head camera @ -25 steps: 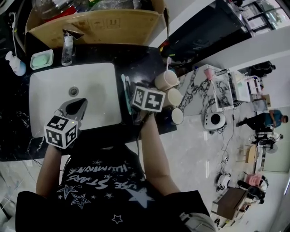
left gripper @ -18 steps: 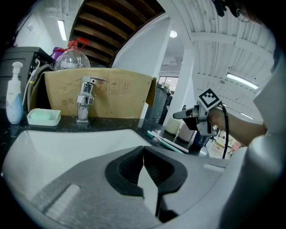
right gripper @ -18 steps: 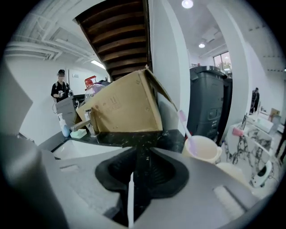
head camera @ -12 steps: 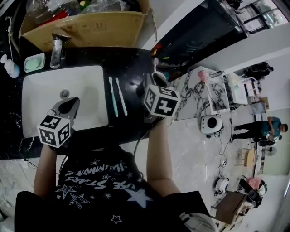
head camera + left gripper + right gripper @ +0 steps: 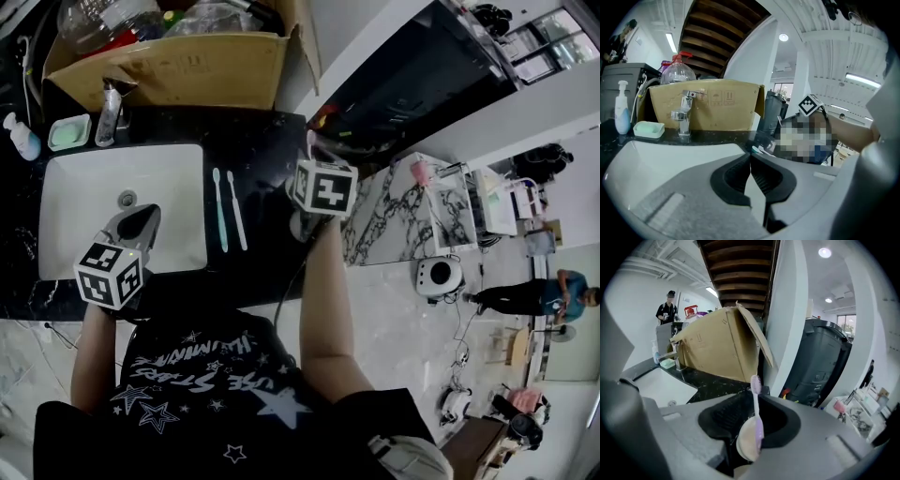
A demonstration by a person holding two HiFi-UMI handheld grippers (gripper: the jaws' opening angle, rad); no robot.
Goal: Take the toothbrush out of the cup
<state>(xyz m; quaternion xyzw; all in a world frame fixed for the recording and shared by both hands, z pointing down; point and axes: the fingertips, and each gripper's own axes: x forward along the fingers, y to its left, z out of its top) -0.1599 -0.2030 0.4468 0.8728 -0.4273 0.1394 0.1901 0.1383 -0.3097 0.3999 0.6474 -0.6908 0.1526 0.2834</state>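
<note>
A pink toothbrush (image 5: 756,413) stands upright in a beige cup (image 5: 746,444). Its handle rises between the jaws of my right gripper (image 5: 757,400). These jaws have just been opening, stand apart, and their pads (image 5: 723,417) do not press on the brush. In the head view the brush head (image 5: 311,142) pokes out beyond the right marker cube (image 5: 324,187), which hides the cup. Two other toothbrushes (image 5: 218,211) (image 5: 236,211) lie on the black counter (image 5: 267,141) beside the sink. My left gripper (image 5: 142,217) hovers over the basin's near edge, shut (image 5: 750,157) on nothing.
The white basin (image 5: 84,202) fills the left of the counter. Behind it stand a tap (image 5: 108,108), a green soap dish (image 5: 68,131), a pump bottle (image 5: 21,139) and a large cardboard box (image 5: 169,61). The counter ends just right of the cup.
My right gripper has left the two laid toothbrushes and moved right and upward to the cup with the pink brush. The left gripper has barely shifted over the basin.
</note>
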